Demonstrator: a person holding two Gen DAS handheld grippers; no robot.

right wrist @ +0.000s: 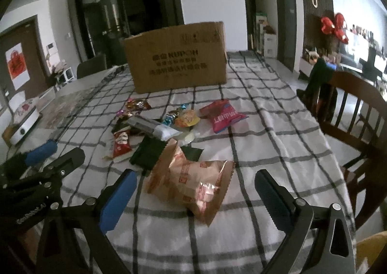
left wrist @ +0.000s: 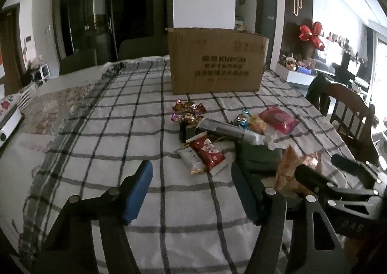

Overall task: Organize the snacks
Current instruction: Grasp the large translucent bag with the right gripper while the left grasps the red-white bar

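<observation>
While the snacks are lying in a loose heap on the checked cloth [left wrist: 135, 114] just in front of the box [left wrist: 215, 61], both grippers are hovering on the near side of that heap. The left gripper [left wrist: 191, 191] is standing with its jaws apart and only bare cloth between its blue pads [left wrist: 137, 191], the red packet [left wrist: 208, 150] lying just beyond them, nearer the box. The right gripper [right wrist: 196, 196] is gaping wide around the brown bag [right wrist: 191, 179], the snack farthest from the box; its pads [right wrist: 118, 201] are not touching the bag. A pink packet [right wrist: 223, 115] is lying closer to the box, beside some wrapped sweets [right wrist: 137, 104].
</observation>
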